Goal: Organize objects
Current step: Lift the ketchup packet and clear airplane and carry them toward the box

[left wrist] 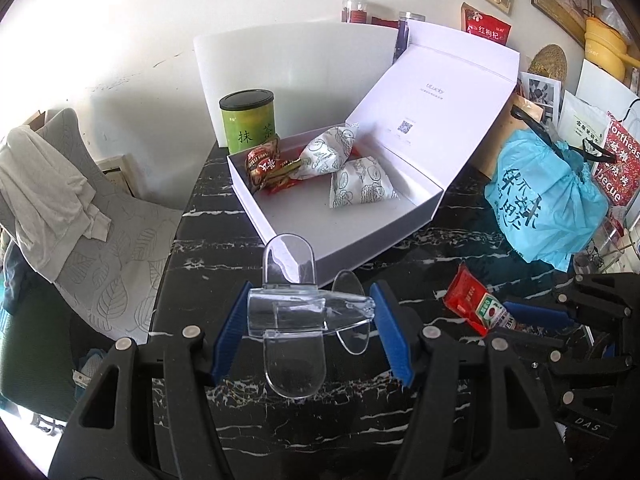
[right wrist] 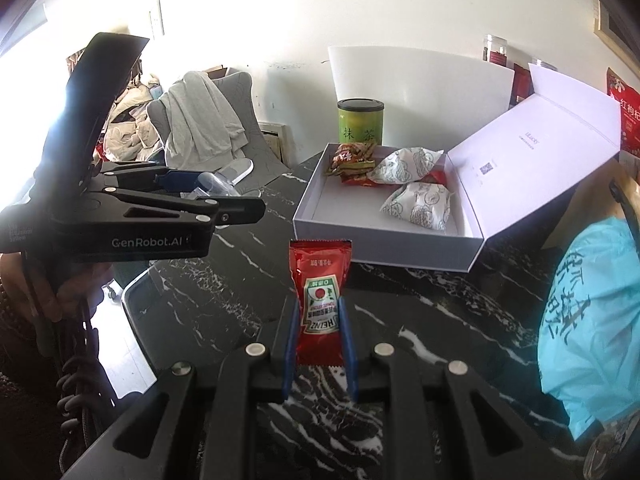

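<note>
Fingers (left wrist: 240, 322) of the left gripper (left wrist: 310, 330) stand partly open, clamped on a clear scoop (left wrist: 294, 312); the right gripper (right wrist: 318, 320) is pinched shut on a ketchup packet (right wrist: 320, 292). Both items hang above the tabletop (right wrist: 420, 320), just short of the open white box (right wrist: 384, 240), probably bound for it. Both grippers tilt forward and downward.

Blue bag (right wrist: 592, 320) cut off at right edge, its print partly hidden.

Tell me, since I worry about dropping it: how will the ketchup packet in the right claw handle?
The ketchup packet probably stays light and floppy; its top stands unsupported above the right claw. Its glossy foil looks slippery, so it might slide out. A hard squeeze could burst it.
</note>
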Tool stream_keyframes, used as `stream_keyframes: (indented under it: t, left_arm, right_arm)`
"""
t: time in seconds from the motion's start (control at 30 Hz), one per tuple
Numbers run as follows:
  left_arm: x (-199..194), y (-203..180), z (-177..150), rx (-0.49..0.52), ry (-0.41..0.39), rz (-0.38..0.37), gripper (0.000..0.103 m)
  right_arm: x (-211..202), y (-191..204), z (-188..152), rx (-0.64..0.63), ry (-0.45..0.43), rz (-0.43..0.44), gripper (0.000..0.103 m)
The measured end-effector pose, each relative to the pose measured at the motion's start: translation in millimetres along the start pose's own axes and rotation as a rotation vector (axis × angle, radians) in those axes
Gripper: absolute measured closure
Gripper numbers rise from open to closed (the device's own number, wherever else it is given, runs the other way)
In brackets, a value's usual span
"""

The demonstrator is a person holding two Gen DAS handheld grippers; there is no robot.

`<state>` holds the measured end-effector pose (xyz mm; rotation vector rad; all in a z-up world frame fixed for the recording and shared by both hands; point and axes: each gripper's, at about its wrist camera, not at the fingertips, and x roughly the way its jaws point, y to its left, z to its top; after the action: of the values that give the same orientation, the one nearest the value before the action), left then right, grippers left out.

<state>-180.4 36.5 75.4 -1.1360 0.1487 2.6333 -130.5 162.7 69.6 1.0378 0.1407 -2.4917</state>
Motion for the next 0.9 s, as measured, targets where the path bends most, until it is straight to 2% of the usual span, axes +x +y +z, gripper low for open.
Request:
stream_keyframes:
  t: [0.4,0.9]
  left_arm:
    - [34.2,0.2,22.3,0.02,0.041,-0.015,0.044]
    - [95.0,-1.3,68.0,0.069,0.078,-0.03,0.043]
  right_arm:
    - [32.0,-29.6,24.3,0.018,0.032,0.014,0.084]
    - [78.9,-77.6,61.9,0.031,0.058,0.024,0.084]
